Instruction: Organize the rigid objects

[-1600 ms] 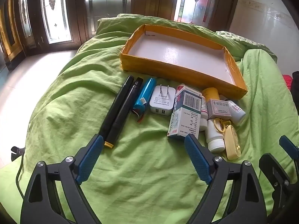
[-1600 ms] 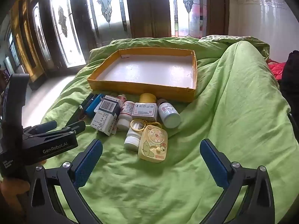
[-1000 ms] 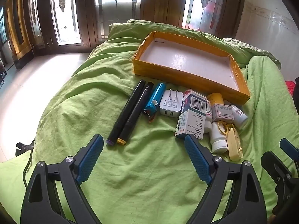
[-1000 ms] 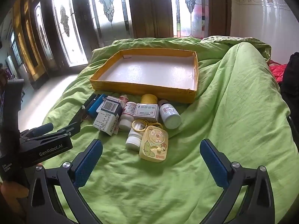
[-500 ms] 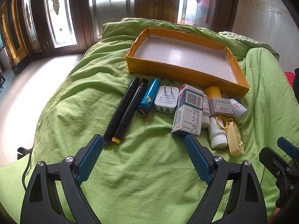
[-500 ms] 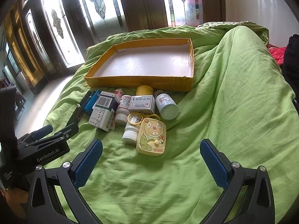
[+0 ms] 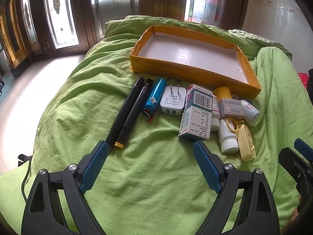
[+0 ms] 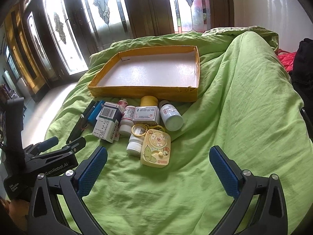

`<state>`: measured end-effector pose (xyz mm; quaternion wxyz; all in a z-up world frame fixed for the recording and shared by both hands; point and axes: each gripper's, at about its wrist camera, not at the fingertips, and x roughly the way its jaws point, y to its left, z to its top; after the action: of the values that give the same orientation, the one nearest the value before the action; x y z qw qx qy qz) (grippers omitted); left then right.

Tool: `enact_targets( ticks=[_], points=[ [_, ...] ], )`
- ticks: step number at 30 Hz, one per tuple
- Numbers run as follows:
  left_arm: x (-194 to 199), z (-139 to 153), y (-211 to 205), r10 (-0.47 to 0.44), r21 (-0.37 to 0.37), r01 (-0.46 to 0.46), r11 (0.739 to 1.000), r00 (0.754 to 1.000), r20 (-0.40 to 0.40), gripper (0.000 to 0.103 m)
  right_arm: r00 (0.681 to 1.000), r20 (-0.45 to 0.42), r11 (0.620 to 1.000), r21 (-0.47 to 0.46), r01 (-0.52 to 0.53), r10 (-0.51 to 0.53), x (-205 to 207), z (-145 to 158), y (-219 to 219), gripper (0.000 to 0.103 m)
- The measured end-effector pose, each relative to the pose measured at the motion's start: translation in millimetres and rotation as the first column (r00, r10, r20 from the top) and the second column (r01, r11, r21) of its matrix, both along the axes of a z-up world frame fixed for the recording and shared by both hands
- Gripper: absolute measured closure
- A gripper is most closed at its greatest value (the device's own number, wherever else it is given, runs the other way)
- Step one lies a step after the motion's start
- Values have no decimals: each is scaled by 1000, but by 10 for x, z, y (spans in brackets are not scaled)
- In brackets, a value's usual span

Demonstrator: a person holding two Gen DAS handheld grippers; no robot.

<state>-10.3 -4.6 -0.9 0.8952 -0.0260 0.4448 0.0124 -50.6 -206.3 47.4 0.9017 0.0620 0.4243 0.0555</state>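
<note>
The left gripper (image 7: pixel 150 164) hangs over bare green bedding with its blue-padded jaws spread wide and nothing between them; the right gripper (image 8: pixel 158 168) is likewise wide open and empty, poised just near of the clutter. Right ahead of the right gripper lies a yellow cartoon-printed case (image 8: pixel 156 149) with a ring at its far end, touching a white bottle (image 8: pixel 134 145) on its left. Farther off sit a small labelled box (image 8: pixel 146 114), a yellow-capped container (image 8: pixel 149 100) and a grey-capped bottle (image 8: pixel 171 117) lying on its side. Ahead of the left gripper, from left to right, are two black markers (image 7: pixel 127 115) side by side, a blue battery cell (image 7: pixel 155 98) with wires, a white plug adapter (image 7: pixel 173 102) and a barcode carton (image 7: pixel 197 113). Beyond this whole row, at the far side, stands the orange-walled tray (image 7: pixel 176 72), its white floor showing nothing inside. By my reading the sorting has not begun: every item rests on the green bedcover (image 8: pixel 244 107) outside the tray, so all are left to move. The soft, rumpled cover may let the bottles roll when nudged.
</note>
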Motion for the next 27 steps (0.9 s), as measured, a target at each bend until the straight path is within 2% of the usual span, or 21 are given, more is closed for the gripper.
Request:
enact_targets(
  ticks=[16,23,27],
  points=[
    [-24,2,-38,-25,3,25,1000,1000,1,14,1000,-16,1000,11,-9,9,-12,-19,-2,1],
    [-35,18,-72,-37,0,37,999,999,8,14,1000,23,1000,4,-9,9,-23,106,-56,1],
    [13,5,-112,-59,-7,59,998,998,-18,14,1000,8,1000,20,-10,10,22,80,-90,1]
  ],
)
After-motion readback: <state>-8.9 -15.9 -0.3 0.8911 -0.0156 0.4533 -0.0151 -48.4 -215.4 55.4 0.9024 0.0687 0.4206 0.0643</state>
